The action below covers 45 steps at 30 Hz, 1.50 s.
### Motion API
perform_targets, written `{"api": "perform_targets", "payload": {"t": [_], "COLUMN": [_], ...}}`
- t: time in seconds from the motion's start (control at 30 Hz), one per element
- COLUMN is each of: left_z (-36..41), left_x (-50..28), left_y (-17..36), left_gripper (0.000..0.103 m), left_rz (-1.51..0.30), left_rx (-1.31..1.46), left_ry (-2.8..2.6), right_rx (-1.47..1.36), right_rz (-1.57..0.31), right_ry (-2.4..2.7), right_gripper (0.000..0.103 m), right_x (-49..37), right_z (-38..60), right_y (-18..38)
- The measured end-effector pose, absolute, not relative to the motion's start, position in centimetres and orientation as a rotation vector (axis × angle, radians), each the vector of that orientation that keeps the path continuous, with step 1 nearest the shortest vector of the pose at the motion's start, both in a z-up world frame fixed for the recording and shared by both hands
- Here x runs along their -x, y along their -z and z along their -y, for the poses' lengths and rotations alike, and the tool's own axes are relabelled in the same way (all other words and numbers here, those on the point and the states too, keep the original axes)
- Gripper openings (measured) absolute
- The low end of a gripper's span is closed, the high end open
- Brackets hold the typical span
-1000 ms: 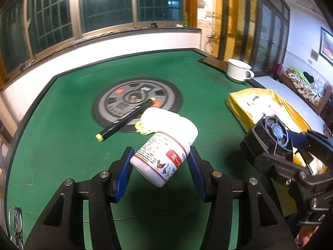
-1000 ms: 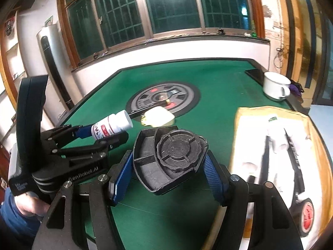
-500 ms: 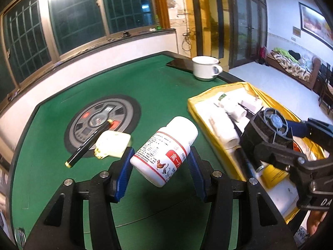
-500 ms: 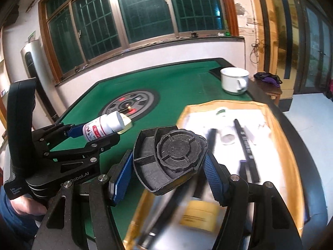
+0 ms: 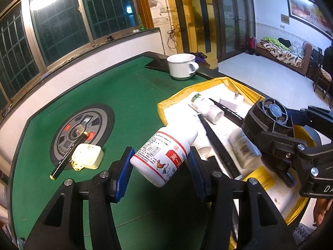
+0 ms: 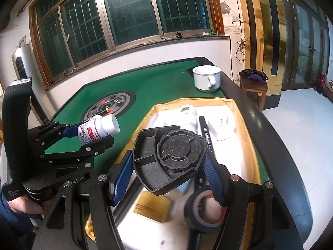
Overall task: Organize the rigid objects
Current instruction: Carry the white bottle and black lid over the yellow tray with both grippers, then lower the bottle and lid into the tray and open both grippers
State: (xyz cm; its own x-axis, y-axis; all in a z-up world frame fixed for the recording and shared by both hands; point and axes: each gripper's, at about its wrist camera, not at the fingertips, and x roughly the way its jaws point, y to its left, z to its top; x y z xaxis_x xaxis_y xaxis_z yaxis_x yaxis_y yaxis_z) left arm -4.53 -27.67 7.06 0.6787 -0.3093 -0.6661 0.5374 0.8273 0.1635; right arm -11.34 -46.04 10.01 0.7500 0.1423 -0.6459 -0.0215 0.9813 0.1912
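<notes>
My left gripper (image 5: 159, 166) is shut on a white pill bottle (image 5: 164, 156) with a red label, held in the air at the left edge of the yellow tray (image 5: 172, 102). It also shows in the right wrist view (image 6: 96, 129). My right gripper (image 6: 168, 175) is shut on a black fan-shaped plastic part (image 6: 170, 158), held above the tray (image 6: 247, 137); the part also shows in the left wrist view (image 5: 268, 123). The tray holds white bottles (image 5: 206, 106), a black pen (image 5: 216, 143), a white plug (image 6: 222, 129), a tape roll (image 6: 205, 212) and a yellow card (image 6: 153, 207).
On the green table (image 5: 129, 87) lie a cream plug adapter (image 5: 87, 156) and a black marker (image 5: 68, 156) on a round wheel print (image 5: 81, 131). A white mug (image 5: 182, 66) stands at the far edge. The table's right edge drops to the floor.
Both grippers have swung to the right with their objects, from over the green table to over the yellow tray. The adapter and marker stayed in place.
</notes>
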Motion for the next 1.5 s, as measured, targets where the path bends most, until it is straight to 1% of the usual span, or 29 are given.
{"api": "perform_targets", "payload": {"t": [0.4,0.63,0.83,1.0,1.5], "left_z": [30.2,31.3,32.8,33.2,32.7], "left_x": [4.8,5.5,6.0,6.6,6.9], "left_y": [-6.5,-6.2,-5.1,-4.8,-4.7], "left_gripper": [0.051,0.051,0.051,0.051,0.051], "left_rz": [-0.7,-0.774,-0.837,-0.848,-0.879], "left_rx": [-0.377,-0.335,-0.337,-0.346,-0.323], "left_ry": [0.536,0.623,0.668,0.679,0.717], "right_rx": [-0.174,-0.188,-0.126,-0.122,-0.094], "right_rz": [-0.756,-0.811,-0.873,-0.924,-0.952], "right_ry": [-0.072,-0.103,-0.105,-0.103,-0.049], "right_gripper": [0.061,0.061,0.061,0.061,0.063], "right_x": [10.7,8.9,6.6,6.0,6.3], "right_z": [48.9,51.0,50.4,50.6,50.1], "right_y": [-10.2,-10.6,-9.8,-9.1,-8.9]}}
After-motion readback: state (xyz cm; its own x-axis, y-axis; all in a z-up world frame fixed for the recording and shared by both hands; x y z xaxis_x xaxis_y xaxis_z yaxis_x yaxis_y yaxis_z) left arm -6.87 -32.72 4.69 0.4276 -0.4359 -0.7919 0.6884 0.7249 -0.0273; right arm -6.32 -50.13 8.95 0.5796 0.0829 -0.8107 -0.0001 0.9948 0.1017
